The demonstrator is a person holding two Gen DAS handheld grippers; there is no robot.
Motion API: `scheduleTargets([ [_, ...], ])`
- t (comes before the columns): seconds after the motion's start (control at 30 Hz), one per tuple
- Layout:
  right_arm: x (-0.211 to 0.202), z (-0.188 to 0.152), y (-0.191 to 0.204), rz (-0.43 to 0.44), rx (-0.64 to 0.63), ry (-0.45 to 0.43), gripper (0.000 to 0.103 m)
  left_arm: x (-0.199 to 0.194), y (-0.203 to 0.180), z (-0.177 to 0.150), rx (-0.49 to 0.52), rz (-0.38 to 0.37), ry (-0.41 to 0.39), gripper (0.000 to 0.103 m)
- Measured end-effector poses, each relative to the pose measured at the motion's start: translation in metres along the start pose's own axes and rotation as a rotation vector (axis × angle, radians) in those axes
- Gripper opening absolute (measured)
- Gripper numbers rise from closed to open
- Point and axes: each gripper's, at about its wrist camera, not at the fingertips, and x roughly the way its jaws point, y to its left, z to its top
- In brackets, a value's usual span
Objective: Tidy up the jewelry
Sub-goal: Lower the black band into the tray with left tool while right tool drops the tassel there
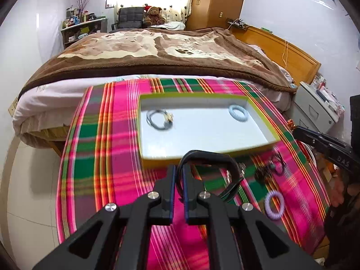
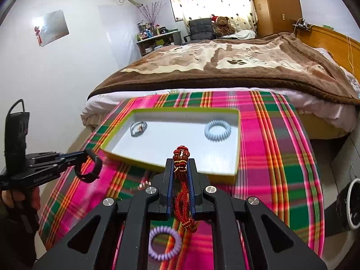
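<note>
Your left gripper [image 1: 178, 175] is clamped on a black band [image 1: 216, 157], held above the plaid cloth [image 1: 108, 157] just before the tray [image 1: 263, 112]. Your right gripper [image 2: 181, 168] pinches a red cord [image 2: 183, 193]. In the tray lie a blue coil [image 2: 217, 129] and a grey tie [image 2: 138, 128]; a purple coil [image 2: 164, 243] lies on the cloth

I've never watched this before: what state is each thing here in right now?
Left hand-held gripper: shut on black band.
Right hand-held gripper: shut on red cord.
Tray: open, holding blue coil and grey ring.
Purple coil: loose on cloth.
</note>
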Motion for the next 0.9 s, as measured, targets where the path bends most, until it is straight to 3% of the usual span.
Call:
scheduleTargets([
  [0.2, 0.030, 0.037, -0.004, 0.018, -0.019, 0.021, 0.011, 0.029, 0.004, 0.034, 0.000, -0.018, 0.013, 0.006],
  [0.43, 0.095, 0.070, -0.021, 0.024, -0.011, 0.122, 0.011, 0.073, 0.000, 0.052, 0.007, -0.027, 0.060, 0.006],
  [0.53, 0.121, 0.073, -0.027, 0.053, 0.002, 0.177, 0.011, 0.087, 0.001, 0.054, -0.006, -0.044, 0.076, 0.006],
  [0.63, 0.143, 0.072, -0.030, 0.057, 0.011, 0.219, 0.011, 0.098, -0.003, 0.052, 0.004, -0.015, 0.094, 0.006],
  [0.9, 0.170, 0.074, -0.033, 0.040, -0.002, 0.254, 0.011, 0.112, -0.005, 0.051, -0.004, 0.008, 0.113, 0.007],
])
